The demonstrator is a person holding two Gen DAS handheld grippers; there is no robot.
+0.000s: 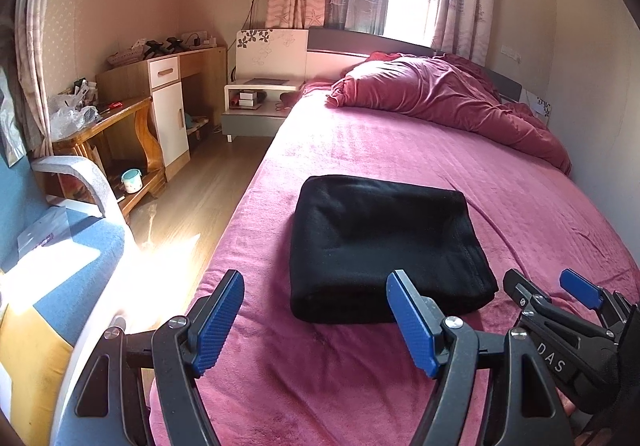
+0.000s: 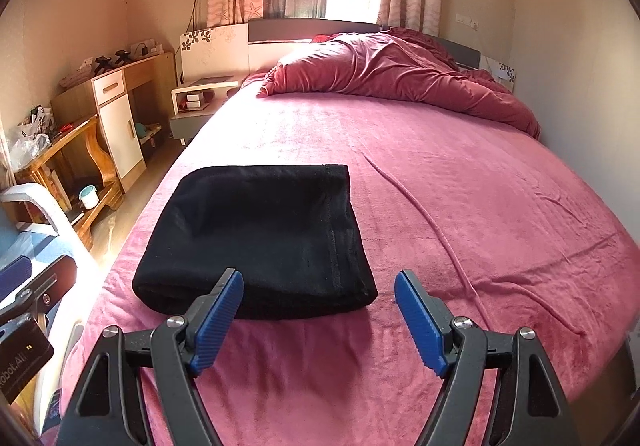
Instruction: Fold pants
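On the pink bedspread [image 2: 460, 173], one pair of black pants [image 2: 256, 242] lay folded into a thick rectangle, flat, near the bed's foot edge. Left gripper [image 1: 316, 320] sat just short of the bundle's near edge, jaws wide apart, nothing between the blue pads; pants at 12 o'clock from it. Right gripper [image 2: 319, 320] likewise spread wide and empty, pants at 11 o'clock, left pad overlapping the near edge in view, contact unclear. Readable text: "DAS" on the right gripper's body in left wrist view, "obot.AI" partial on the left gripper's body in right wrist view. One crumpled red duvet [image 1: 448, 97] at the headboard, 1 o'clock. One nightstand [image 1: 260, 101] at 10 o'clock
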